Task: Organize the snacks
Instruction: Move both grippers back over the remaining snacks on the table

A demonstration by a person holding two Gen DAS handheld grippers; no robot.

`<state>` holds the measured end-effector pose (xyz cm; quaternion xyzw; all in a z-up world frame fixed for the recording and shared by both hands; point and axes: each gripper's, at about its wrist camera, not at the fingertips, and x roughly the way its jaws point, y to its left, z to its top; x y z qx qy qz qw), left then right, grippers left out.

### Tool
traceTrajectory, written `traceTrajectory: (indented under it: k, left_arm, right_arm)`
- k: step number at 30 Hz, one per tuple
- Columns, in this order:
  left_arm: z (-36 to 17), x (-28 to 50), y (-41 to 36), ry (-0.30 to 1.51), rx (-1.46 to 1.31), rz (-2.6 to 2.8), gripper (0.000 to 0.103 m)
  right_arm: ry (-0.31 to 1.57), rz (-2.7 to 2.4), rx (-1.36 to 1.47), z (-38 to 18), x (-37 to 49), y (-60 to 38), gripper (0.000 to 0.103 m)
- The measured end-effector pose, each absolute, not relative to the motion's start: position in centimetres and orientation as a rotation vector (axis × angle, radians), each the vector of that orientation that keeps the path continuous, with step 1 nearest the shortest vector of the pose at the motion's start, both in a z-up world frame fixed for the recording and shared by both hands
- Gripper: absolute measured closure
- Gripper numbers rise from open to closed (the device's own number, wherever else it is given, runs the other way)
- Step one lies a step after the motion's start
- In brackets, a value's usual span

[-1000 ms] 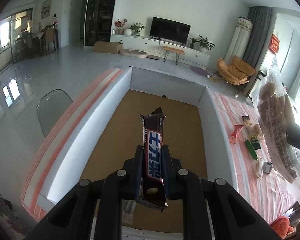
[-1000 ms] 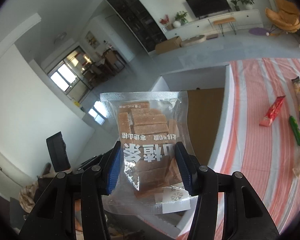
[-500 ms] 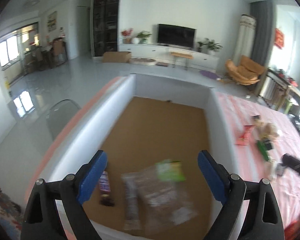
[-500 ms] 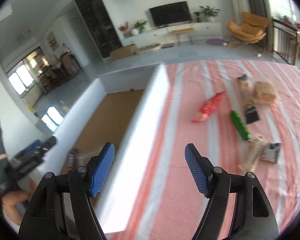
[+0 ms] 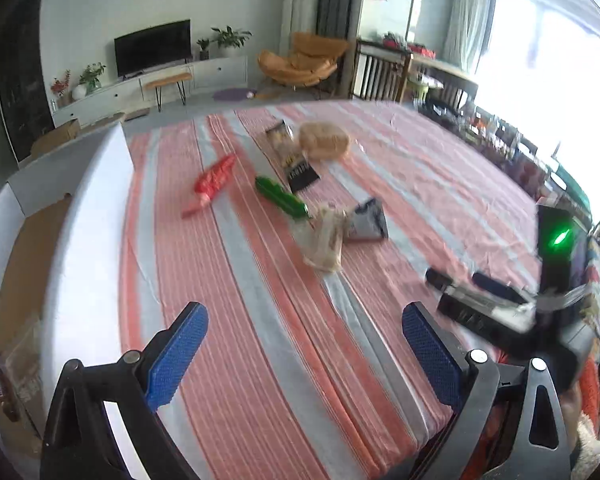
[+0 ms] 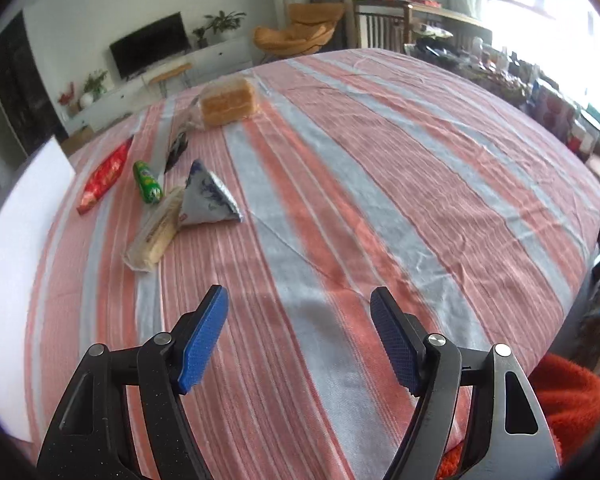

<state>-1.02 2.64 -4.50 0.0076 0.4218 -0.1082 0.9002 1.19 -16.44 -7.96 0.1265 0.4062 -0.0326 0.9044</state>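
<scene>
While both grippers hang over the striped tabletop (image 6: 380, 168), the left gripper (image 5: 304, 344) fingers are spreading, nothing between them; the right gripper (image 6: 300, 332) gapes empty too. Snacks lie ahead: red pack (image 6: 102, 180), green tube (image 6: 147, 182), triangular pouch (image 6: 208, 200), bread (image 6: 228, 102).

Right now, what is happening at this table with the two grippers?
A person is sorting snacks from a striped tablecloth into a white box at the left. Both grippers are empty above the cloth: the left gripper has its jaws opening with nothing between them, and the right gripper is open too. On the cloth lie a red packet, a green packet, a pale wafer pack, a triangular silver pouch and a bagged bread loaf.
</scene>
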Motion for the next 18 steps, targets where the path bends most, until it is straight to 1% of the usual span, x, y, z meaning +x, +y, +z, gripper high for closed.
traceTrajectory:
  k: [4,7,13,18]
  left_arm:
    - [-8.3,-1.8,0.9,0.934,0.048,-0.202,0.006]
    - [-10.3,-2.5,0.6,0.972,0.076,-0.182,0.006]
    - [-12.0,0.1,2.2,0.991,0.063,-0.133,0.006]
    - [-13.5,2.3,2.7,1.0,0.072,-0.104,0.005]
  right_arm:
    - [0.843,-0.092,0.392,-8.4,1.4,-18.3,0.026]
    - [0.874,-0.092,0.416,-9.4,1.9,-18.4,0.026]
    - [0.881,-0.079,0.354,-9.8,1.7,-17.2,0.026]
    - [0.895,-0.083,0.368,-10.1,1.7,-17.5,0.026]
